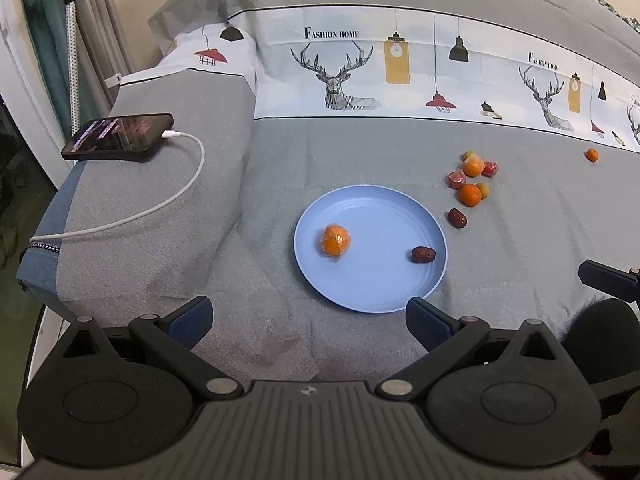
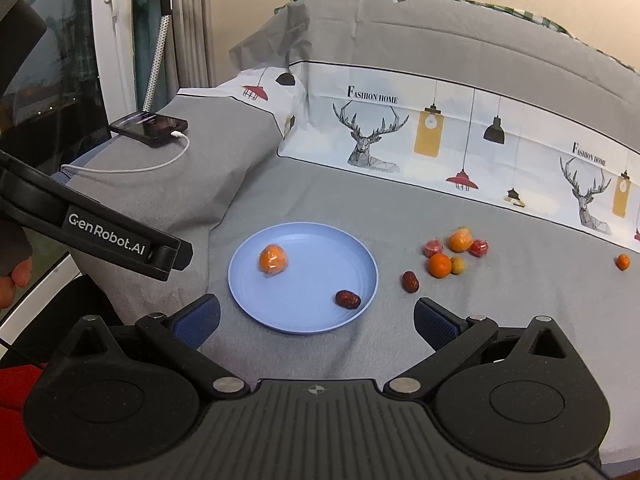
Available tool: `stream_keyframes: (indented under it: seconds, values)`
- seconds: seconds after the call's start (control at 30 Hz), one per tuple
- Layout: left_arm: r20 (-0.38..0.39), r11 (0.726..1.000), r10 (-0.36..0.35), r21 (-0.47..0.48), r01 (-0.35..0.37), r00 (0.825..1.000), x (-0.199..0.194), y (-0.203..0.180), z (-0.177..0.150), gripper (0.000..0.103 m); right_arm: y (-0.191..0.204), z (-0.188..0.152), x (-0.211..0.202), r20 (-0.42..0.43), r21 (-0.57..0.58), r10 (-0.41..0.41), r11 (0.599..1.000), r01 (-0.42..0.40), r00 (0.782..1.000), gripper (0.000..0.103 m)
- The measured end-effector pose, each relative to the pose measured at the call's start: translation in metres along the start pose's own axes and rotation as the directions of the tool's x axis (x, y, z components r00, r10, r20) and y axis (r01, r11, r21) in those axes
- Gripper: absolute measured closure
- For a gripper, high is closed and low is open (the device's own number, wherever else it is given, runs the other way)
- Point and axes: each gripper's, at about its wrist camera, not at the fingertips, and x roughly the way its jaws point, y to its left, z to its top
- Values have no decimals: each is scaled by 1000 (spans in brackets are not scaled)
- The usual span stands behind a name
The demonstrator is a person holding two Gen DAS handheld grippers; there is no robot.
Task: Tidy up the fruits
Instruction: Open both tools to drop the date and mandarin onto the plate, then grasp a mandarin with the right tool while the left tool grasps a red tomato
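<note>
The left gripper (image 1: 308, 320) and right gripper (image 2: 316, 322) were wide open and empty, before the blue plate (image 1: 384, 296). The loose date (image 2: 410, 281) lay just right of it — a round fruit, it could roll off when pinched.

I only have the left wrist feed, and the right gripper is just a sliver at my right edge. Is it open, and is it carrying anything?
Observer: The right gripper is open, its fingers spread wide with nothing between them.
Operator: What is it aimed at?
Observer: The blue plate. In its own camera the near rim sits between the fingers, with the date on the plate just beyond.
Operator: How does my left gripper look from that side?
Observer: The left gripper comes in from the left edge of that view. Its tip is left of the plate, short of the orange on the plate.
</note>
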Motion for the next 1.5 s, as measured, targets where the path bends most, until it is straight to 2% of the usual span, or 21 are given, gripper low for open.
stream_keyframes:
  seconds: [0.33, 0.5, 0.67, 0.83, 1.03, 1.17, 1.3, 1.4, 1.47, 1.5]
  values:
    - [-30, 1000, 7, 17, -6, 1000, 13, -7, 4, 0, -10, -2, 12, -28, 46, 2, 999, -1, 1000, 1]
    - [-48, 999, 4, 43, -2, 999, 24, -19, 13, 0, -24, -7, 19, -35, 92, -22, 995, 26, 999, 1]
    - [-68, 996, -21, 80, 26, 997, 42, -44, 32, 0, -54, -14, 28, -43, 165, -86, 982, 92, 995, 1]
    - [-77, 990, -57, 124, 67, 995, 73, -82, 66, 0, -110, -20, 38, -61, 261, -203, 942, 212, 977, 1]
    - [-115, 979, -117, 154, 134, 986, 140, -139, 127, 0, -200, -22, 65, -71, 356, -362, 861, 363, 929, 1]
    - [-193, 970, -136, 171, 170, 972, 201, -175, 158, 0, -280, -21, 99, -55, 402, -472, 796, 452, 880, 1]
    - [-273, 966, -144, 171, 195, 951, 259, -199, 175, 0, -385, -20, 144, -82, 470, -594, 685, 557, 801, 1]
    - [-302, 956, -148, 200, 215, 942, 288, -212, 178, 0, -467, -23, 184, -155, 551, -612, 598, 582, 775, 1]
    - [-321, 949, -150, 217, 227, 935, 303, -219, 179, 0, -516, -26, 212, -228, 596, -588, 546, 589, 776, 1]
    - [-329, 946, -153, 224, 234, 932, 309, -222, 179, 0, -535, -27, 225, -259, 612, -591, 512, 603, 764, 1]
